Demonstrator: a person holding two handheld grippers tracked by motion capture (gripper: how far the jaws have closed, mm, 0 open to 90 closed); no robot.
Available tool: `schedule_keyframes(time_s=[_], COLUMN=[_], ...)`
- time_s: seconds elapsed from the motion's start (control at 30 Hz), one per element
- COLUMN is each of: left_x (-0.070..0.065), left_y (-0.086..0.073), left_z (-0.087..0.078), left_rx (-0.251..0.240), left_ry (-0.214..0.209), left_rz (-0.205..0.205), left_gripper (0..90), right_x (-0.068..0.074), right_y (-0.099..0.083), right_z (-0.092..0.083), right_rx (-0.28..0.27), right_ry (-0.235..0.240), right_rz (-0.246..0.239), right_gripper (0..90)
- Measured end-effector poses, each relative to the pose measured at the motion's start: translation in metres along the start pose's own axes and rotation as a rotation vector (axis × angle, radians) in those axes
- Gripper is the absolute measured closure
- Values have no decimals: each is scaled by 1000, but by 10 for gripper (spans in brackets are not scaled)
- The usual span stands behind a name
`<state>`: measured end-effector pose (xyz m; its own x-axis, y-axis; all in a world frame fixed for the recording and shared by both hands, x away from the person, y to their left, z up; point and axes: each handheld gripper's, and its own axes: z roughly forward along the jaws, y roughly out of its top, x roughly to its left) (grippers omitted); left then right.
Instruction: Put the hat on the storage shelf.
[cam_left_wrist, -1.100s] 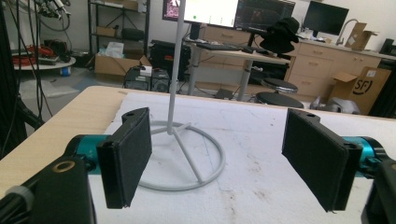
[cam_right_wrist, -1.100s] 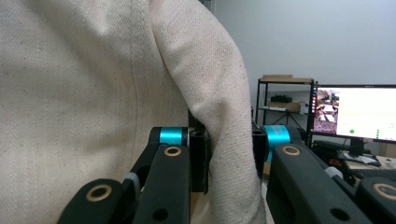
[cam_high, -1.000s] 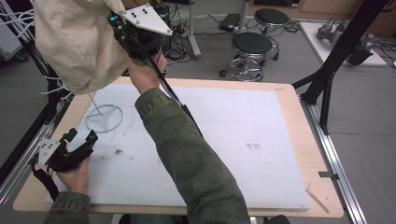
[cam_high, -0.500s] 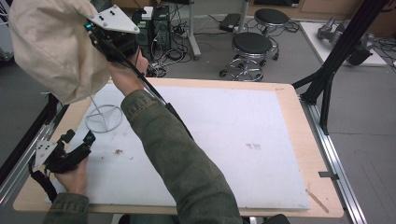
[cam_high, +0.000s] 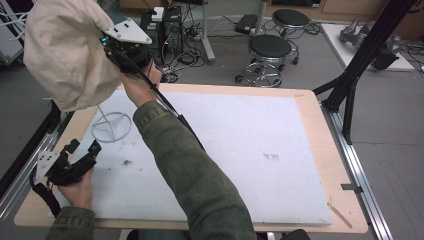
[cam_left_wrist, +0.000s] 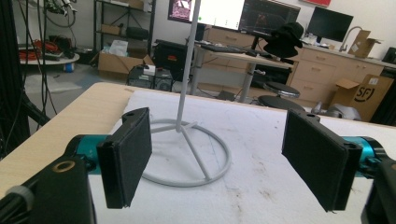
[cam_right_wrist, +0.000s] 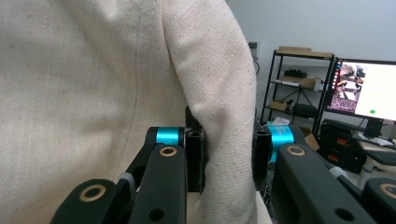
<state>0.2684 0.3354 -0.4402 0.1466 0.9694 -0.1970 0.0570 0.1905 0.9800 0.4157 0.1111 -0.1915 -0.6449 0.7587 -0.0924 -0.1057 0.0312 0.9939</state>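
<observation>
One tool matters here: the right tool (cam_high: 112, 47), clamped on a fold of the cream hat (cam_high: 65, 55), holds it above the white stand (cam_high: 111, 126), whose pole rises upright beneath; the left tool (cam_high: 80, 157) rests wide open, empty, on the surface (cam_high: 300, 105) just beside the stand's base.

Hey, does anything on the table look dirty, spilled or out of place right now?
Mostly tidy. The white mat has small dark specks and smudges, one patch near the left gripper and a faint mark toward the right. The wire stand sits upright, and the cream hat is pinched in the right gripper.
</observation>
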Motion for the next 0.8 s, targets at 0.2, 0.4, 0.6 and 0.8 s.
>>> schedule_keyframes(time_s=[0.2,0.4,0.6,0.8], left_x=[0,0,0,0], left_y=[0,0,0,0], left_z=[0,0,0,0], left_rx=[3,3,2,2], left_ry=[-2,-2,-2,-2], left_rz=[2,1,0,-4], left_gripper=[244,244,244,244], right_x=[-6,-11,-10,-12], right_y=[-6,-7,-8,-7], right_z=[0,-2,-3,-5], right_rx=[15,20,15,13], right_ry=[-3,-3,-2,5], right_rz=[6,6,-2,-7], right_gripper=[716,629,512,485])
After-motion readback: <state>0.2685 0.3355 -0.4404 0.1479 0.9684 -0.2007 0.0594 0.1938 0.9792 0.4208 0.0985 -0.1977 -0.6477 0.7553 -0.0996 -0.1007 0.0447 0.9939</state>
